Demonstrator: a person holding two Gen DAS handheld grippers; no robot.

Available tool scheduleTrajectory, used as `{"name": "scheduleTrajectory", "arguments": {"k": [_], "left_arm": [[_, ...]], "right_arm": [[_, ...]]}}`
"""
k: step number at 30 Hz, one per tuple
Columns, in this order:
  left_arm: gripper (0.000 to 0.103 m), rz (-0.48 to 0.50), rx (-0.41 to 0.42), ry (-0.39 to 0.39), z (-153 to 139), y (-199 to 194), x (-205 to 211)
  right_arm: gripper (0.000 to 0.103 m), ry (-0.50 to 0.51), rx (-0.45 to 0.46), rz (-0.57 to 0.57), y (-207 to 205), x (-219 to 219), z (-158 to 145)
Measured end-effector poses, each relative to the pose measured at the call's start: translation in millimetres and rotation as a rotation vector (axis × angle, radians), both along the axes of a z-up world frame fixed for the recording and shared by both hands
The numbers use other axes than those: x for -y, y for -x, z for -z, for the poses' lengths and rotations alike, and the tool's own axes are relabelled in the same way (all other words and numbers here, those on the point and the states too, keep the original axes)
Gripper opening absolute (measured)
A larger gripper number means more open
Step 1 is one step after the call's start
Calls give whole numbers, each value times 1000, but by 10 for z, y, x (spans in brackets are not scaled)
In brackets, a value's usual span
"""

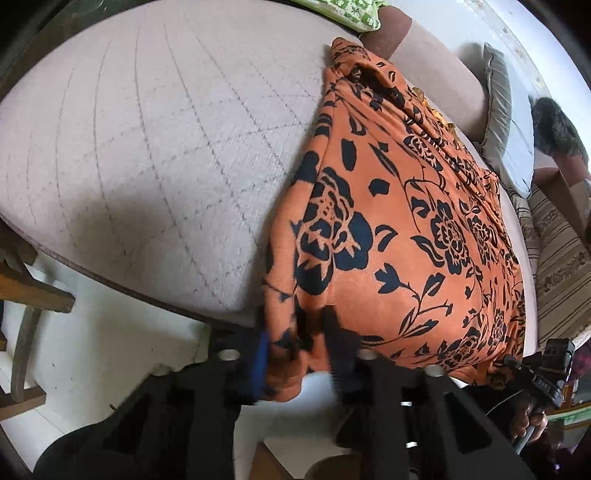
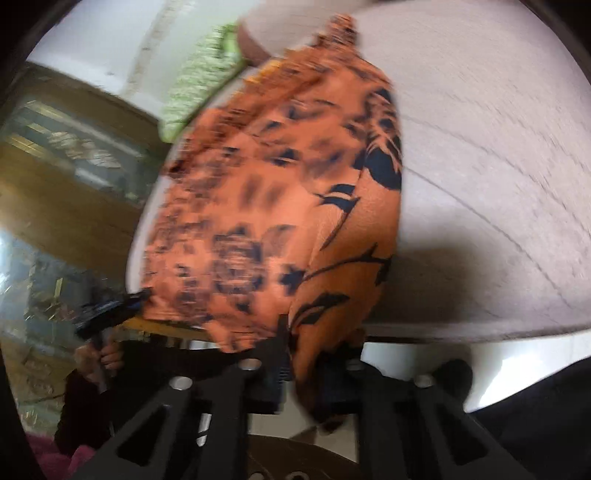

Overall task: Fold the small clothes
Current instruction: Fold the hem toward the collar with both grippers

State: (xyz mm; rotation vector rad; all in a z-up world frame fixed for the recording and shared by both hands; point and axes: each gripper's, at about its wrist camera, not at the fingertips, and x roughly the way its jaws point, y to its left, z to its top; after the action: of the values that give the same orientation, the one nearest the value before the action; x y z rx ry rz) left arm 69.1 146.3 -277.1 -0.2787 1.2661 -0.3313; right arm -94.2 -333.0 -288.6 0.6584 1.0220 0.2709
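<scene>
Matt woven garment [image 1: 399, 221] on coarse quilted cloth cushion [image 1: 147, 147]

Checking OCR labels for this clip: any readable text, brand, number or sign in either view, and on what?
None readable in either view.
Orange floral garment: black flower print only, no lettering or tag showing.
Green patterned cushion: geometric pattern, no words.
Striped cushion: ornamental bands, no text.
Right wrist view: motion-blurred, nothing legible.

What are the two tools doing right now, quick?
Left tool: closed on the near edge of the orange cloth.
Right tool: closed on the same cloth's near edge, though that view is blurred.
</scene>
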Motion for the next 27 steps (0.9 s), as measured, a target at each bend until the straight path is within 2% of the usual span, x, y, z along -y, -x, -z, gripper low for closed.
{"name": "scheduleTrajectory", "arguments": {"k": [4, 6, 13, 20, 24, 27], "left_arm": [[12, 14, -1, -2, -15, -7, 49], [11, 27, -5, -3, -39, -25, 90], [8, 47, 18, 113, -306, -123, 109], [8, 24, 59, 268, -646, -487, 118], [8, -3, 98, 272, -770, -864, 258], [8, -69, 102, 262, -669, -1187, 377]], "right_arm": [[11, -15, 22, -19, 6, -100, -91], [10, -43, 28, -9, -21, -93, -121], [9, -147, 82, 41, -195, -11, -354], [9, -286, 127, 165, -633, 349, -480], [9, -309, 138, 281, -974, 668, -440], [9, -310, 113, 365, -1182, 902, -292]]}}
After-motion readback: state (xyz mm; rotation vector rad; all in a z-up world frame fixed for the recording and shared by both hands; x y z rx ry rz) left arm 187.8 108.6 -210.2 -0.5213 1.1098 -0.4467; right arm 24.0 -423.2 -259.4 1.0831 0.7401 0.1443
